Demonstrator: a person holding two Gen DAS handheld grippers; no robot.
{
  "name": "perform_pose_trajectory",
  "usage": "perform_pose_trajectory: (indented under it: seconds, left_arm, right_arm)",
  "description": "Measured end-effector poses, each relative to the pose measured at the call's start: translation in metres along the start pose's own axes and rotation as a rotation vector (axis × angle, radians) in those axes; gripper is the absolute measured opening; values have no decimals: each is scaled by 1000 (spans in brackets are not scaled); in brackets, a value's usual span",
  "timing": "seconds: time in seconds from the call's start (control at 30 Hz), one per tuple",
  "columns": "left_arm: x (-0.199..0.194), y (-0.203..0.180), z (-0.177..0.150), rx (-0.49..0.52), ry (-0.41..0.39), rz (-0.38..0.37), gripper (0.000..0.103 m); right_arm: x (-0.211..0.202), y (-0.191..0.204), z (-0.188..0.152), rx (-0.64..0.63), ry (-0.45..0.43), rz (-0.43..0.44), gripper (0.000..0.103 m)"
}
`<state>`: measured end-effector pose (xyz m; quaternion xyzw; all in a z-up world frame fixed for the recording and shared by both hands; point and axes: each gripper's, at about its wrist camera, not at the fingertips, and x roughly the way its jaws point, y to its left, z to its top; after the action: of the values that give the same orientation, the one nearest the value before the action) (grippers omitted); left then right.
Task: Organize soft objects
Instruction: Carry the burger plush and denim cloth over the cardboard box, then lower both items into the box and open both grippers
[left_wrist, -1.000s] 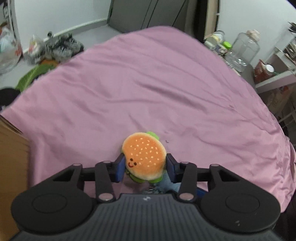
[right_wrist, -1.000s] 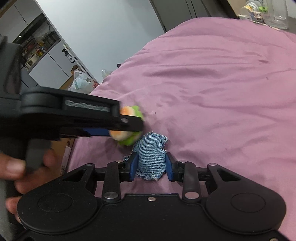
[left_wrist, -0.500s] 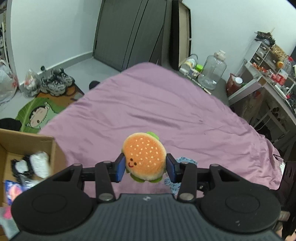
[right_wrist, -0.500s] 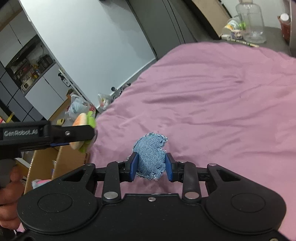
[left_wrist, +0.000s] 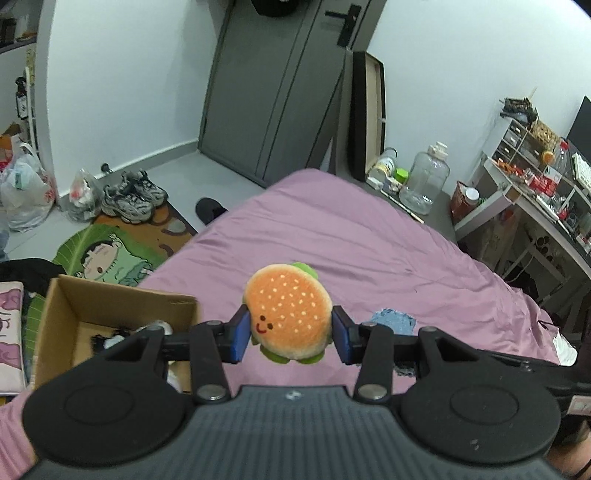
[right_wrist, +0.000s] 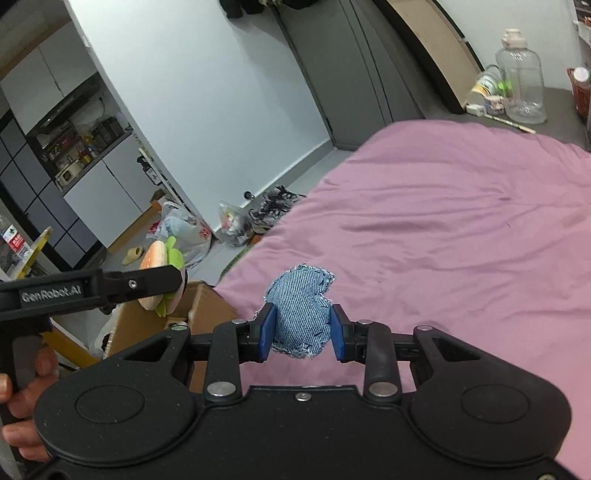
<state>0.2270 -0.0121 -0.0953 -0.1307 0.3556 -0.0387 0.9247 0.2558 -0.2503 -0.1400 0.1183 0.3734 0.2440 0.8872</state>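
My left gripper (left_wrist: 290, 334) is shut on a plush hamburger (left_wrist: 288, 308) with an orange bun, a small face and green lettuce. It hangs in the air over the bed's left edge. From the right wrist view the same hamburger (right_wrist: 160, 258) shows at the left, held above the cardboard box (right_wrist: 207, 306). My right gripper (right_wrist: 300, 332) is shut on a blue denim heart-shaped cushion (right_wrist: 301, 310), lifted above the pink bedsheet (right_wrist: 461, 240). The denim cushion (left_wrist: 393, 321) peeks out to the right of the hamburger in the left wrist view. A hand (right_wrist: 22, 387) grips the left tool's handle.
An open cardboard box (left_wrist: 74, 306) with several small items inside stands on the floor left of the bed (left_wrist: 369, 251). Beyond it lie a cartoon floor mat (left_wrist: 110, 251), sneakers (left_wrist: 133, 195) and plastic bags (left_wrist: 26, 188). A clear jug (left_wrist: 424, 181) and a cluttered desk (left_wrist: 535, 192) sit at the right.
Both grippers have risen off the bed with their toys still held. The left one swung leftward, bringing the cardboard box, floor and door into view.
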Motion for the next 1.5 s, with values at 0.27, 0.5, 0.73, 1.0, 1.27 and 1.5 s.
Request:
perform_pose_trajectory:
  seconds: [0.27,0.5,0.73,1.0,1.27,1.5]
  left_arm:
    - [-28,28,-7,-21,-46,47,45]
    - [-44,43,-12,-37,-63,79,45]
    - [-52,56,-20,-62,-58,100,45]
    - [-58,82,-31,-123,-47,154,45]
    - [-58,107,-41,-204,-31,180,45]
    - [-52,118,-43,-239,-29,195,45]
  right_arm:
    - [-11,32,7,-34,-26,21,31]
    - [-16,54,4,-78,-14,42,31]
    - [-18,72,2,-105,-12,81,31]
    - [-11,95,-6,-120,7,136,31]
    - [5,119,-16,-137,47,168,31]
    - [20,127,-25,-126,89,175,31]
